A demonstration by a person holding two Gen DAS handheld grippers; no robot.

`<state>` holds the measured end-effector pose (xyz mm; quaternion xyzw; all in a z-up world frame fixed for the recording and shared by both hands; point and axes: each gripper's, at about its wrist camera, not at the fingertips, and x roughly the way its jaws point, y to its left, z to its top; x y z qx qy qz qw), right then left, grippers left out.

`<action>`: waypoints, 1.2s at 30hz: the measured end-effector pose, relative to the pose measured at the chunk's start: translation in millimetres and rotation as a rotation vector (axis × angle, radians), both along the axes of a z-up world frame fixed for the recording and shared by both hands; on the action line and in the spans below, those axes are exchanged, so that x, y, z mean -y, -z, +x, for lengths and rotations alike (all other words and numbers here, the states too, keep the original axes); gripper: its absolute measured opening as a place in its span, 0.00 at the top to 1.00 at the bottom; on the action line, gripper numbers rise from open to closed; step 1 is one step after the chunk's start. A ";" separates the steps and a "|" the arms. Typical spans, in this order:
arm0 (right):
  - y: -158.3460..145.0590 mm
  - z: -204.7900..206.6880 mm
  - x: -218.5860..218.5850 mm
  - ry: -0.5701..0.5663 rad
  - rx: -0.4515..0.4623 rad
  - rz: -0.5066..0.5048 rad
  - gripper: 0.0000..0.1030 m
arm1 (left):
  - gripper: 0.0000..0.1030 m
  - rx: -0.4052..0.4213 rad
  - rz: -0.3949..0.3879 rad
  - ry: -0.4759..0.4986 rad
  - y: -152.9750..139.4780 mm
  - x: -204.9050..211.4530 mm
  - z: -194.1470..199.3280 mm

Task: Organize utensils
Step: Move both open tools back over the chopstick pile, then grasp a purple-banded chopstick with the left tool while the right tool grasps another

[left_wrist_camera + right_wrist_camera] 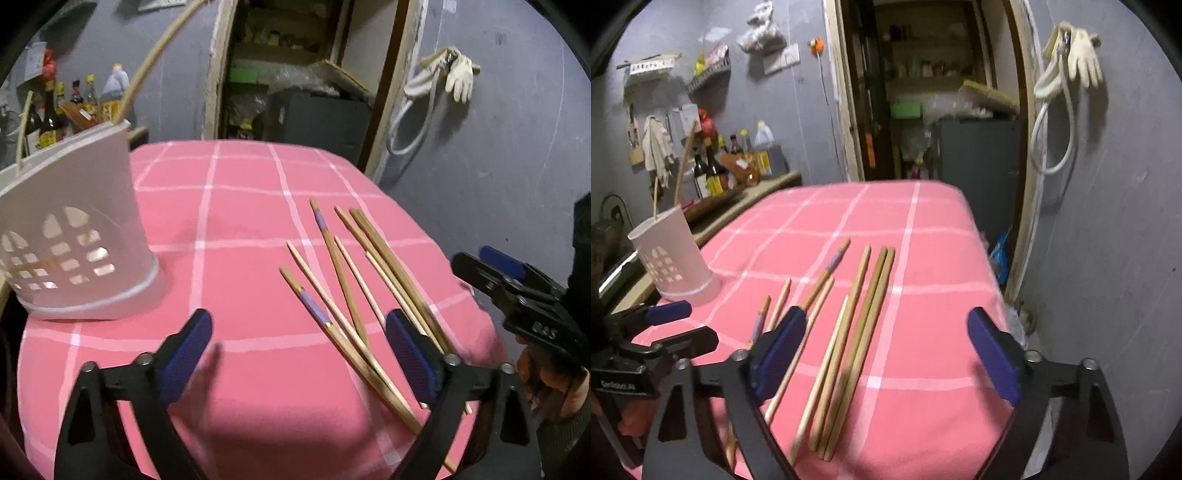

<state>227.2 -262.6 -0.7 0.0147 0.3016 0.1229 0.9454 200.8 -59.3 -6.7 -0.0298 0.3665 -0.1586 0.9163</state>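
Lying loose on checked pink cloth (923, 295), slim wooden chopsticks (849, 332); both hand-held grippers spread.

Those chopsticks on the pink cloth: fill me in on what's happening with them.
A person holds tongs in each hand over the pink checked tablecloth. Loose chopsticks lie scattered on it; none is gripped. The right tongs hang open above them, the left tongs open beside them. The white holder already has two chopsticks standing in it.
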 end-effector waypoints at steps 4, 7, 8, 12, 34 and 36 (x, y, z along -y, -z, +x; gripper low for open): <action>9.8 11.2 -4.2 -0.017 -0.078 -0.016 0.39 | 0.44 -0.096 0.010 0.031 12.3 6.2 12.5; 17.2 20.7 -7.4 -0.026 -0.133 -0.034 0.52 | 0.53 -0.150 0.010 0.042 19.1 10.2 21.2; 19.3 23.8 -8.5 -0.030 -0.150 -0.038 0.54 | 0.56 -0.158 0.009 0.044 19.9 11.4 23.7; 25.6 32.4 -10.3 -0.035 -0.196 -0.052 0.62 | 0.68 -0.173 0.005 0.045 20.4 13.5 30.8; 31.6 82.7 -25.3 -0.063 -0.357 -0.089 0.74 | 0.88 -0.321 -0.039 0.087 19.3 24.4 68.6; 30.7 85.6 -25.7 -0.068 -0.382 -0.076 0.87 | 0.91 -0.353 -0.069 0.090 19.2 22.9 72.5</action>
